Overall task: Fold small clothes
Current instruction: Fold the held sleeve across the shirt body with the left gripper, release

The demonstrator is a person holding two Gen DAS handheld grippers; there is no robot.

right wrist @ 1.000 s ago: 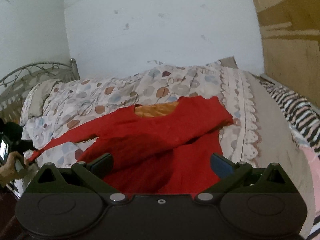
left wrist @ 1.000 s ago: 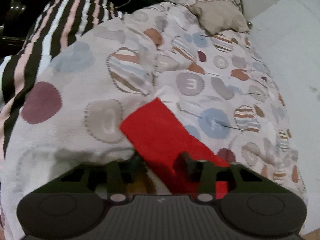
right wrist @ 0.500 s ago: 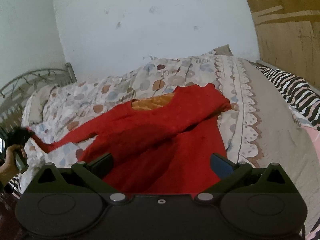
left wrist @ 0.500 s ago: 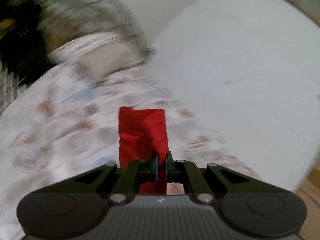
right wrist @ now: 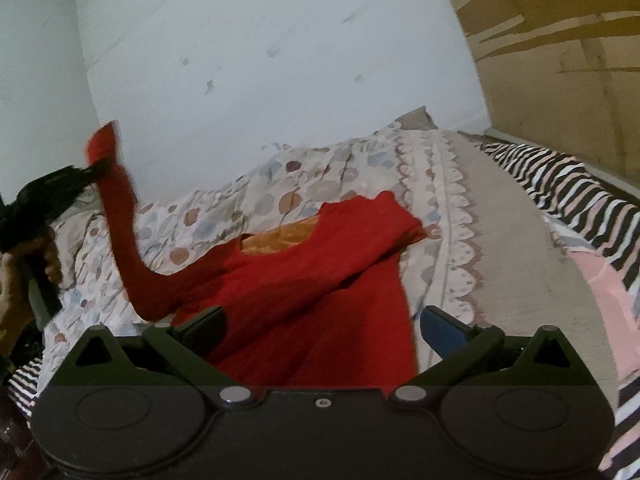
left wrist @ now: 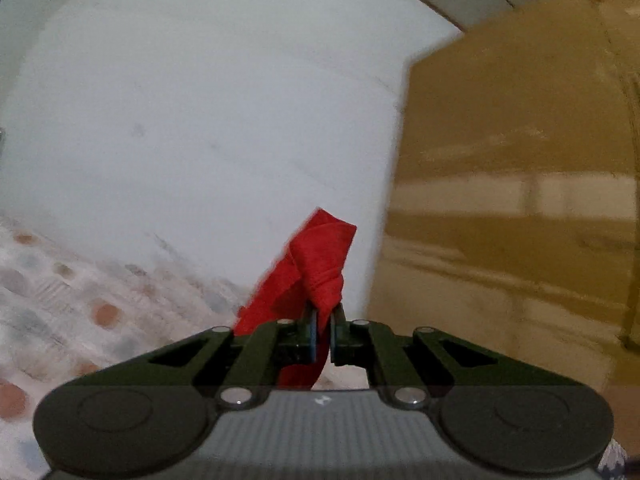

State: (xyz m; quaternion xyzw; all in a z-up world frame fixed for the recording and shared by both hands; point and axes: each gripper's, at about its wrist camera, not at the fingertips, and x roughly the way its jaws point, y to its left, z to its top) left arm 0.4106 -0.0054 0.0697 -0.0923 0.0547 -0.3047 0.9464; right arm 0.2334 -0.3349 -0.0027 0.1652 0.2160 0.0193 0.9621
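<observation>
A small red long-sleeved garment (right wrist: 304, 280) with an orange lining at the neck lies on the patterned bedspread (right wrist: 320, 184). My left gripper (left wrist: 324, 320) is shut on the cuff of its red sleeve (left wrist: 316, 264), which bunches up above the pads. In the right wrist view the same gripper (right wrist: 86, 174) holds that sleeve (right wrist: 120, 216) lifted high at the left, stretched up from the body. My right gripper (right wrist: 320, 322) hovers open just above the garment's lower part, fingers wide, touching nothing.
A white wall (right wrist: 280, 60) runs behind the bed, with a brown wooden wardrobe (right wrist: 560, 60) at the right. A zebra-striped blanket (right wrist: 568, 188) and pink cloth (right wrist: 608, 292) lie along the bed's right side. A hand (right wrist: 12, 280) shows at the far left.
My left gripper closed on the sleeve cuff, then swung up and around so wall and wardrobe fill its view. The sleeve rose off the bed. The right gripper shifted slightly closer.
</observation>
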